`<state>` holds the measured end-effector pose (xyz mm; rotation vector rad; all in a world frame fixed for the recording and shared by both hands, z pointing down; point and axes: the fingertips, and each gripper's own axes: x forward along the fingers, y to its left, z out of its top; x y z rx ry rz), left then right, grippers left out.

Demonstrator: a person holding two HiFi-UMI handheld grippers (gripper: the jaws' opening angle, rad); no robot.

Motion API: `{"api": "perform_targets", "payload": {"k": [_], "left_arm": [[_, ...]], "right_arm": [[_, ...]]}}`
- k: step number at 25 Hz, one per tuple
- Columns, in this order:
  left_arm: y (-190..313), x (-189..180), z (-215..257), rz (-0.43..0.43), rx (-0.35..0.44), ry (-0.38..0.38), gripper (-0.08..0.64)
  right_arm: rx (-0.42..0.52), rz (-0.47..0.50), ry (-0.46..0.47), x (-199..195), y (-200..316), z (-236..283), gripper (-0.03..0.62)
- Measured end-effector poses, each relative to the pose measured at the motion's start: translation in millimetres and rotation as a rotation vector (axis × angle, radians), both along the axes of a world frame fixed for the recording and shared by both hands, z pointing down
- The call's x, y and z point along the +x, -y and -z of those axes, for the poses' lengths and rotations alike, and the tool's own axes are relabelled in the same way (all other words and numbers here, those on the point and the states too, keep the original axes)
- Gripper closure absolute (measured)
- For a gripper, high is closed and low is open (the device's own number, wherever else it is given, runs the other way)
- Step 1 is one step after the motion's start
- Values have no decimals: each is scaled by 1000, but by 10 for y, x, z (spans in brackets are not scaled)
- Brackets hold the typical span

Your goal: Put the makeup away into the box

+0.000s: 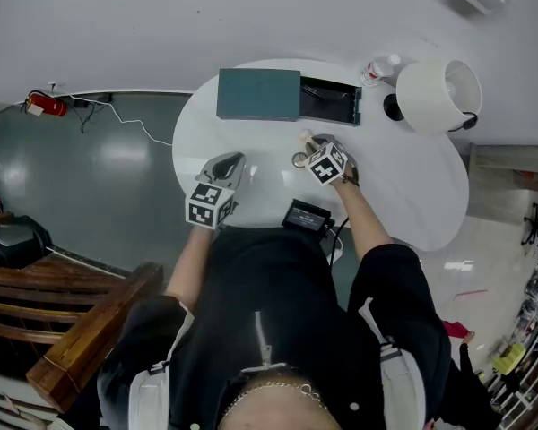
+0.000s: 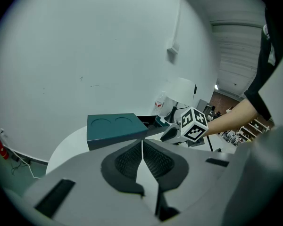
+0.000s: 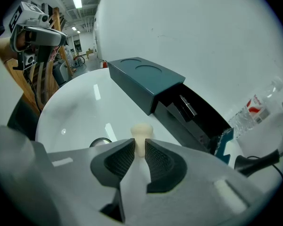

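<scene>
The right gripper (image 3: 140,149) is pinching a cream sponge (image 3: 141,132). The box (image 3: 146,81) is lying open at its 1 o'clock, one dark item (image 3: 187,106) already inside. A compact (image 3: 99,142) is waiting at 9 o'clock. The left gripper (image 2: 142,149) is idling, jaws pressed together, empty.

Lamp (image 1: 438,95): white shade, at the counter's (image 1: 412,195) far right.
Water bottle (image 1: 377,68): just beside the lamp, by the wall.
Fire extinguisher (image 1: 45,105): red, far left.
</scene>
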<state>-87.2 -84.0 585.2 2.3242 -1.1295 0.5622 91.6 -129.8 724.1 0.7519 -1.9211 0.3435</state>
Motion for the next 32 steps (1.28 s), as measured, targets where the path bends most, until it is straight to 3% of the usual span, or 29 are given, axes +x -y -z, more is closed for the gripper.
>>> {"api": "perform_targets", "payload": {"k": [23, 27, 29, 31, 32], "left_arm": [[-35, 67, -24, -10, -3, 1, 546], [-38, 91, -24, -14, -4, 3, 546], [-49, 87, -19, -14, -4, 4, 546], [-56, 70, -16, -10, -4, 6, 546], [-58, 55, -17, -6, -3, 8, 546]], "right_arm": [[52, 2, 12, 70, -13, 111, 589], [104, -77, 24, 177, 88, 175, 588], [127, -134, 11, 275, 159, 181, 568], [122, -174, 5, 350, 200, 160, 486], [121, -190, 2, 383, 215, 151, 483]]}}
